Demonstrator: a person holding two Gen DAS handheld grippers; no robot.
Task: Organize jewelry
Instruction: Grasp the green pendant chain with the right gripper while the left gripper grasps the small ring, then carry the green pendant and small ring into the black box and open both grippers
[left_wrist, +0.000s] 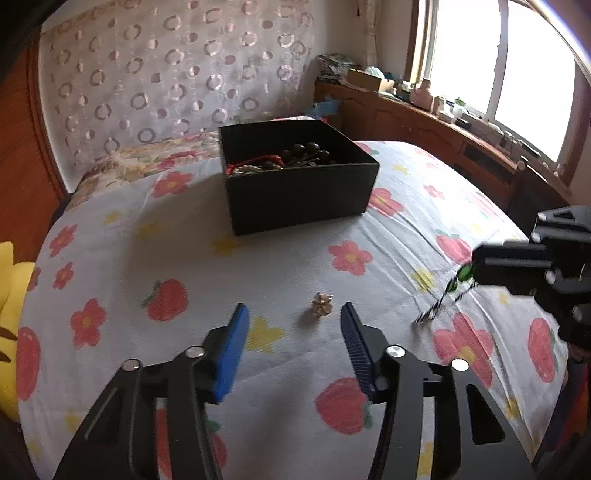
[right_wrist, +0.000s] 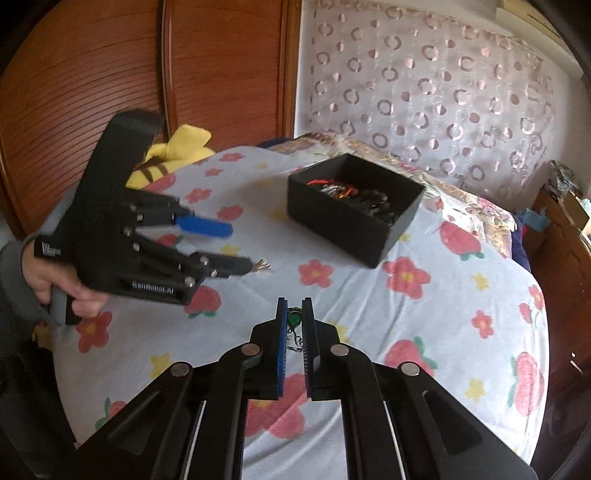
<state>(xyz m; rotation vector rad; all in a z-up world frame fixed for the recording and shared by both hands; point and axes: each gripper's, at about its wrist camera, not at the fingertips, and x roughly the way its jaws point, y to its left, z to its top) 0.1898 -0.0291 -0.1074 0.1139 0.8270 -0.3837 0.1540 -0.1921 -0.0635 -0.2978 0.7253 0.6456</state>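
A black open box (left_wrist: 299, 192) holding beads and red cord sits on the flowered bed; it also shows in the right wrist view (right_wrist: 351, 229). A small gold trinket (left_wrist: 322, 304) lies on the sheet between and just ahead of my left gripper's fingertips. My left gripper (left_wrist: 293, 317) is open and empty; in the right wrist view (right_wrist: 242, 247) the trinket (right_wrist: 263, 265) sits at its lower fingertip. My right gripper (right_wrist: 294, 312) is shut on a green-stone pendant (right_wrist: 294, 317) with a chain (left_wrist: 436, 306) dangling above the sheet.
The bed sheet (left_wrist: 258, 266) has flower and strawberry prints. A yellow plush toy (right_wrist: 173, 151) lies at the bed's left edge by a wooden wardrobe. A cluttered wooden sill (left_wrist: 424, 107) runs under the window on the right.
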